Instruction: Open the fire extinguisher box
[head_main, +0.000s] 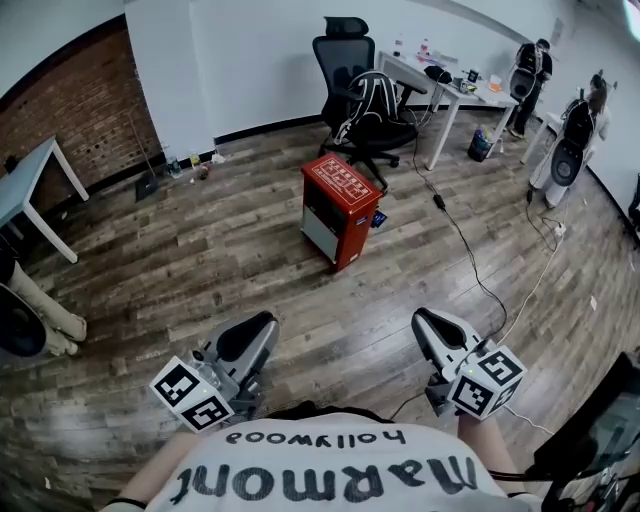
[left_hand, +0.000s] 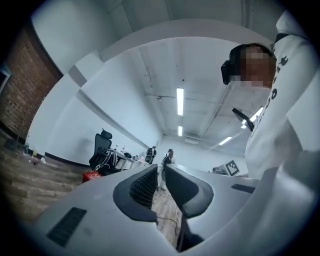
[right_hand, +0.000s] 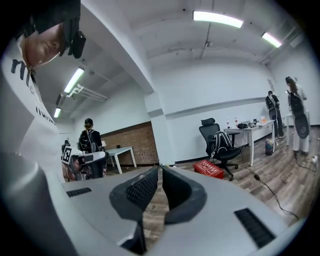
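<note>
Both my left tool (head_main: 258, 327) and right tool (head_main: 427, 324) are closed and empty; the red box (head_main: 340, 205) mid-frame looks rigid, heavy metal, so I'd grip its door edge.

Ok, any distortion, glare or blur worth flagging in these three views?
Head view: strong fisheye, floor planks bow, red box sharp, light even. Left gripper view: dark vignette at the corners, ceiling strip lights glare mildly, mosaic patch upper right. Right gripper view: same vignette, room evenly lit.

Light: bright, even, from ceiling tubes (right_hand: 218, 19)
Shadows: faint, soft
Edges: strong fisheye bend, dark corners
Focus: mostly sharp
</note>
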